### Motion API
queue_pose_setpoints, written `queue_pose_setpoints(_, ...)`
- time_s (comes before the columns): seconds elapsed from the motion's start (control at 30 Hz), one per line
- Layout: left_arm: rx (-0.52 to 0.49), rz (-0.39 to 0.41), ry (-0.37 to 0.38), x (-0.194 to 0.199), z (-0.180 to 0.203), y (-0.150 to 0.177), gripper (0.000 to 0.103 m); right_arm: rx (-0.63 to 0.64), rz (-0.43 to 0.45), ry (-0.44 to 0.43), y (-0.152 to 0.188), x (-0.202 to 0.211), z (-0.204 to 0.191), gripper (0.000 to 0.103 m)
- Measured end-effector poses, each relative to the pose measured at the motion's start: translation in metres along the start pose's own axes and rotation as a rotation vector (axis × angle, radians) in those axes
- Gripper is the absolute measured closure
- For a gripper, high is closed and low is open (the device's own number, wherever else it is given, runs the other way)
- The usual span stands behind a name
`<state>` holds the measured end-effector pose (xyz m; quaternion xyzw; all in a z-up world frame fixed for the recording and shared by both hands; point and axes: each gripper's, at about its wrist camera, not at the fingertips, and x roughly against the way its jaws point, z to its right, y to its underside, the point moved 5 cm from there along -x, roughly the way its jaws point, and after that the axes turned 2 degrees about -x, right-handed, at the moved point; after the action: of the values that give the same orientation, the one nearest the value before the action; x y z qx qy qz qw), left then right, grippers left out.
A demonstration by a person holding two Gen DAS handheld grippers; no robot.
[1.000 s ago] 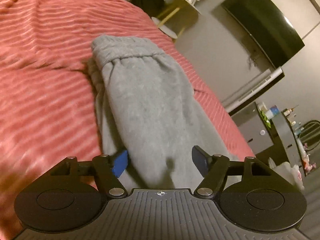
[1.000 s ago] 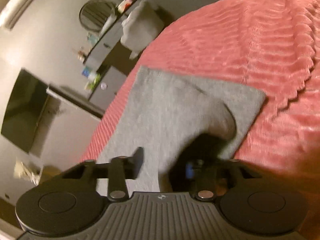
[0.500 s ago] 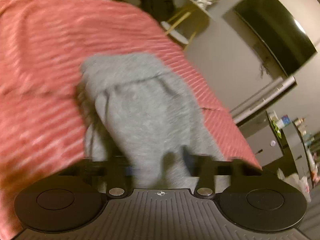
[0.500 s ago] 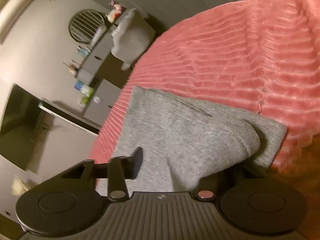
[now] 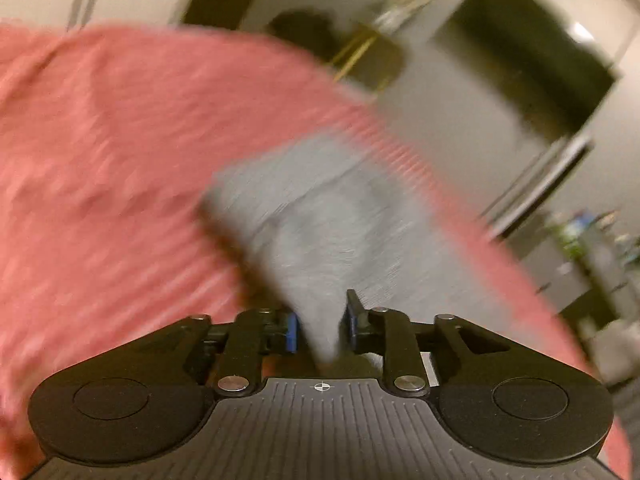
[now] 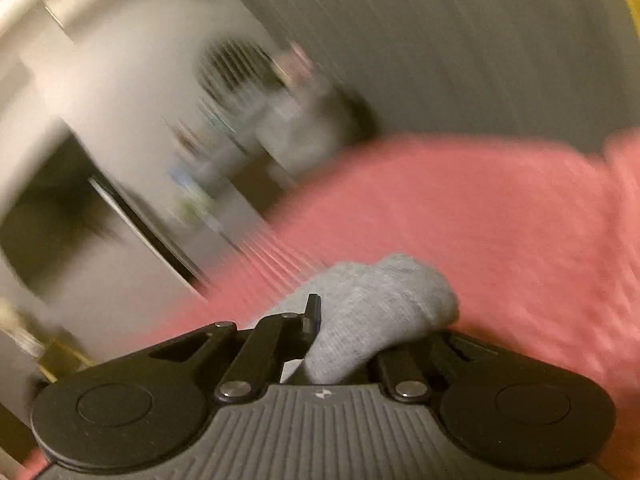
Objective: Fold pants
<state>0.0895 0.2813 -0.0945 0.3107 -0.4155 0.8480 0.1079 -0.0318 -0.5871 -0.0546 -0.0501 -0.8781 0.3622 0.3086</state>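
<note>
Grey sweatpants (image 5: 320, 216) lie on a pink ribbed bedspread (image 5: 120, 184). In the left wrist view my left gripper (image 5: 320, 322) is shut on a fold of the grey cloth, which rises from the bed into the jaws. In the right wrist view my right gripper (image 6: 344, 328) is shut on a bunched end of the pants (image 6: 380, 300), held above the bedspread (image 6: 500, 216); the cloth covers its right finger. Both views are blurred by motion.
The bed's edge runs along the right in the left wrist view. Beyond it stand a dark TV (image 5: 524, 48), a low cabinet with bottles (image 5: 592, 248) and a yellow-legged stand (image 5: 360, 60). The right wrist view shows the same cabinet (image 6: 224, 168), blurred.
Both grippers have closed on the grey pants and lifted the cloth off the bed. Both cameras have swung up and away, and the views have become blurred.
</note>
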Motion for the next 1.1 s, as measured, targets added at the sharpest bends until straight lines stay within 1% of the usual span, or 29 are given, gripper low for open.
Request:
queue_pose_setpoints(0.03, 0.003, 0.017, 0.000, 0.001, -0.004, 0.004, 0.070, -0.011, -0.059, 0.063, 0.012, -0.011, 0.012, 0.099)
queue_pose_setpoints(0.07, 0.006, 0.032, -0.008, 0.003, -0.003, 0.004, 0.059, -0.036, -0.089, 0.091, 0.021, -0.018, 0.022, 0.099)
queue_pose_setpoints(0.1, 0.006, 0.033, -0.027, 0.004, -0.001, 0.002, 0.057, -0.062, -0.064, 0.079, 0.024, -0.016, 0.026, 0.099)
queue_pose_setpoints(0.17, -0.007, 0.046, -0.024, 0.005, 0.004, -0.008, 0.062, -0.083, -0.051, 0.089, 0.025, -0.014, 0.020, 0.098)
queue_pose_setpoints(0.2, -0.024, 0.061, -0.027, 0.006, 0.010, -0.014, 0.065, -0.074, -0.051, 0.098, 0.023, -0.016, 0.016, 0.098)
queue_pose_setpoints(0.23, -0.040, 0.074, -0.029, 0.007, 0.013, -0.021, 0.071, -0.049, -0.053, 0.107, 0.020, -0.017, 0.009, 0.098)
queue_pose_setpoints(0.27, -0.041, 0.082, -0.021, 0.008, 0.015, -0.025, 0.072, -0.023, -0.049, 0.108, 0.018, -0.016, 0.004, 0.098)
queue_pose_setpoints(0.33, -0.034, 0.090, -0.011, 0.011, 0.018, -0.027, 0.072, 0.013, 0.009, 0.055, 0.007, -0.009, -0.009, 0.098)
queue_pose_setpoints(0.37, -0.040, 0.087, -0.022, 0.012, 0.016, -0.025, 0.072, 0.012, 0.049, 0.013, 0.002, -0.002, -0.013, 0.099)
queue_pose_setpoints(0.4, -0.049, 0.085, -0.051, 0.012, 0.014, -0.022, 0.072, 0.014, 0.081, -0.018, 0.000, 0.004, -0.015, 0.098)
queue_pose_setpoints(0.43, -0.059, 0.080, -0.091, 0.013, 0.010, -0.018, 0.068, 0.022, 0.089, -0.019, 0.000, 0.005, -0.014, 0.098)
queue_pose_setpoints(0.47, -0.063, 0.074, -0.127, 0.014, 0.005, -0.015, 0.054, 0.036, 0.083, 0.005, 0.003, 0.003, -0.010, 0.098)
queue_pose_setpoints(0.5, -0.061, 0.066, -0.171, 0.016, 0.002, -0.013, 0.046, 0.062, 0.061, 0.068, 0.008, 0.000, -0.002, 0.097)
queue_pose_setpoints(0.53, -0.061, 0.067, -0.226, 0.020, -0.001, -0.013, 0.036, 0.086, 0.030, 0.140, 0.010, -0.008, 0.004, 0.086)
queue_pose_setpoints(0.57, -0.064, 0.082, -0.252, 0.025, -0.002, -0.014, 0.034, 0.114, -0.013, 0.247, 0.015, -0.012, 0.015, 0.067)
queue_pose_setpoints(0.6, -0.080, 0.110, -0.289, 0.034, 0.001, -0.018, 0.034, 0.122, -0.028, 0.316, 0.018, -0.011, 0.023, 0.053)
queue_pose_setpoints(0.63, -0.105, 0.146, -0.344, 0.044, 0.007, -0.022, 0.035, 0.109, -0.006, 0.340, 0.018, -0.005, 0.028, 0.035)
queue_pose_setpoints(0.67, -0.133, 0.195, -0.408, 0.053, 0.014, -0.026, 0.033, 0.088, 0.042, 0.369, 0.017, 0.006, 0.030, 0.032)
queue_pose_setpoints(0.7, -0.157, 0.244, -0.451, 0.061, 0.021, -0.031, 0.031, 0.083, 0.074, 0.381, 0.016, 0.012, 0.027, 0.032)
queue_pose_setpoints(0.73, -0.179, 0.294, -0.446, 0.068, 0.032, -0.035, 0.026, 0.088, 0.096, 0.380, 0.016, 0.018, 0.022, 0.032)
queue_pose_setpoints(0.77, -0.202, 0.326, -0.388, 0.073, 0.047, -0.037, 0.022, 0.096, 0.117, 0.376, 0.017, 0.022, 0.015, 0.032)
queue_pose_setpoints(0.8, -0.231, 0.328, -0.328, 0.073, 0.062, -0.036, 0.022, 0.109, 0.140, 0.358, 0.019, 0.026, 0.005, 0.032)
queue_pose_setpoints(0.83, -0.280, 0.310, -0.264, 0.069, 0.083, -0.033, 0.021, 0.122, 0.152, 0.324, 0.020, 0.026, -0.007, 0.032)
queue_pose_setpoints(0.9, -0.371, 0.263, -0.181, 0.054, 0.118, -0.022, 0.019, 0.150, 0.144, 0.227, 0.033, 0.023, -0.040, 0.025)
queue_pose_setpoints(0.93, -0.419, 0.231, -0.140, 0.044, 0.137, -0.012, 0.018, 0.174, 0.107, 0.170, 0.045, 0.016, -0.060, 0.017)
queue_pose_setpoints(0.97, -0.477, 0.189, -0.105, 0.031, 0.157, 0.000, 0.017, 0.205, 0.057, 0.115, 0.058, 0.005, -0.078, 0.014)
queue_pose_setpoints(1.0, -0.550, 0.150, -0.086, 0.018, 0.176, 0.015, 0.017, 0.242, 0.011, 0.069, 0.073, -0.004, -0.095, 0.014)
queue_pose_setpoints(1.07, -0.687, 0.104, -0.098, -0.007, 0.204, 0.041, 0.017, 0.316, -0.095, 0.007, 0.106, -0.022, -0.120, 0.014)
queue_pose_setpoints(1.1, -0.760, 0.086, -0.108, -0.020, 0.216, 0.055, 0.017, 0.375, -0.187, 0.005, 0.122, -0.036, -0.131, 0.014)
